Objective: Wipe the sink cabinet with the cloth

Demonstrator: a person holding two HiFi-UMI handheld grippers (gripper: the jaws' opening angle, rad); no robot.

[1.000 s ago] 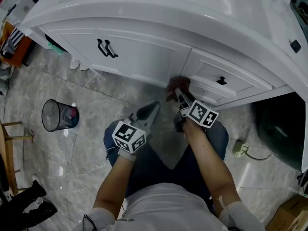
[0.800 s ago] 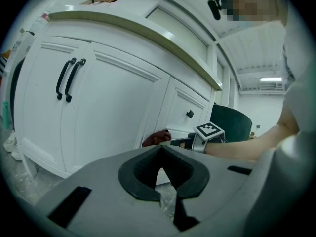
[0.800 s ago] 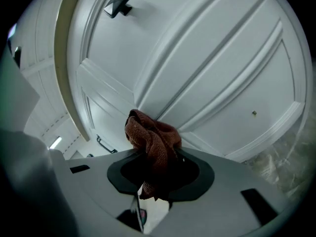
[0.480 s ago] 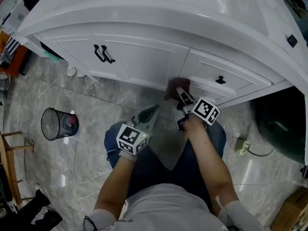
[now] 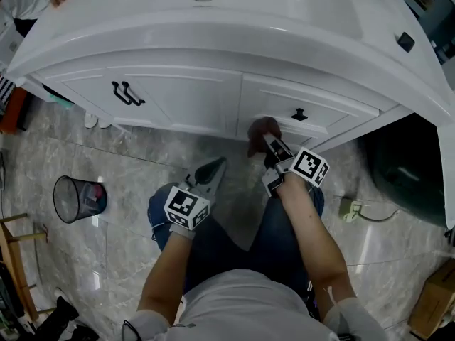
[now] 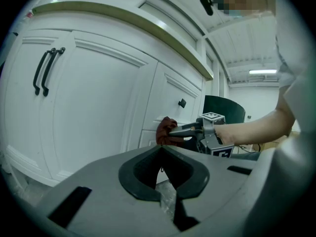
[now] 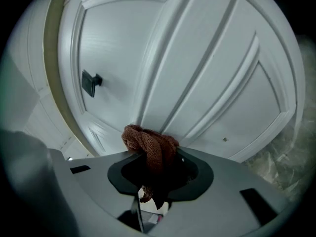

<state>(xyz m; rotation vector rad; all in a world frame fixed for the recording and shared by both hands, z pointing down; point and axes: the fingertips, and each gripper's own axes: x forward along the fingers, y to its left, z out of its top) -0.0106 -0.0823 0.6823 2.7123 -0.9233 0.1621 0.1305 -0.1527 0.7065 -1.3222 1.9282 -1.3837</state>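
The white sink cabinet (image 5: 185, 98) curves across the top of the head view. A brown cloth (image 5: 261, 130) is bunched against the lower edge of the drawer front, below and left of the black knob (image 5: 299, 114). My right gripper (image 5: 270, 141) is shut on the cloth (image 7: 150, 147) and presses it to the white panel (image 7: 197, 73). My left gripper (image 5: 215, 165) hangs lower over the floor, shut and holding nothing, apart from the cabinet. In the left gripper view the cloth (image 6: 165, 130) and the right gripper (image 6: 180, 131) show ahead, beyond the left gripper (image 6: 165, 194).
Two black door handles (image 5: 121, 92) sit on the left doors. A wire waste bin (image 5: 78, 197) stands on the marble floor at left. A dark round object (image 5: 405, 176), a plug with cable (image 5: 352, 208) and a cardboard box (image 5: 434, 297) lie at right.
The right gripper has carried the cloth rightward along the cabinet, from the seam beside the door onto the drawer front nearer the knob. The left gripper stays low and shut.
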